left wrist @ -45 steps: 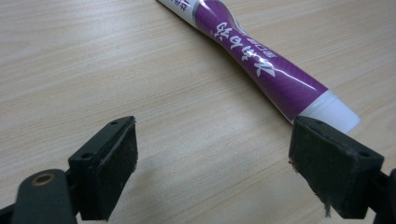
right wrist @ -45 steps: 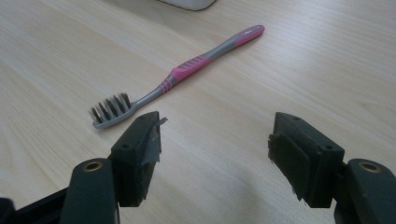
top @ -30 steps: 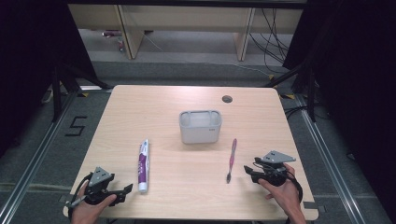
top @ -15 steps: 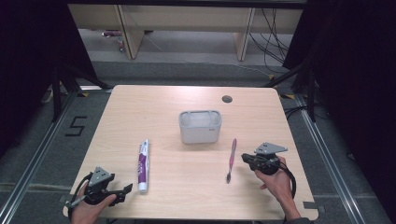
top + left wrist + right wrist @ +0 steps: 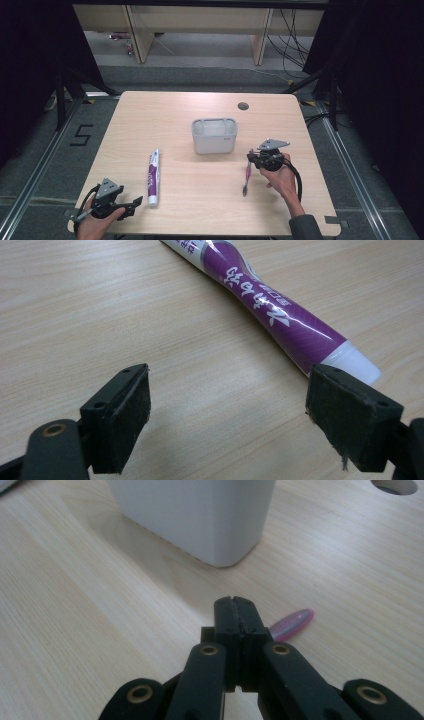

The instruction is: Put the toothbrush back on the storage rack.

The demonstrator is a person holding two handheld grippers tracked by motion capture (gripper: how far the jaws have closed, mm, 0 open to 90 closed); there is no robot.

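At the near left corner of the pale wooden worktop (image 5: 165, 115), a hand (image 5: 92, 226) holds the left claw (image 5: 134, 203) low over the surface, its jaws standing wide apart with nothing between them. Just right of it lies one toothpaste tube (image 5: 153, 177), purple and white, running near to far. In the left gripper view the tube's white cap end sits just beyond the right jaw, partly hidden behind it, and white characters run along the purple body; they cannot be read with certainty, and the tube's far end is cut off by the frame.

Farther right and toward the far side stands one grey-white box (image 5: 214, 135), open at the top with a divider inside. In the right gripper view its top is cut off. Beyond it, one small round hole (image 5: 243, 106) is set in the worktop.

Right of the box lies one pink toothbrush (image 5: 246, 176), running near to far. The right claw (image 5: 249, 157) hovers at its far end, jaws pressed together and empty; in the right gripper view the pink tip peeks out beside them.

On the floor at the left, a "5" (image 5: 81, 135) is marked.
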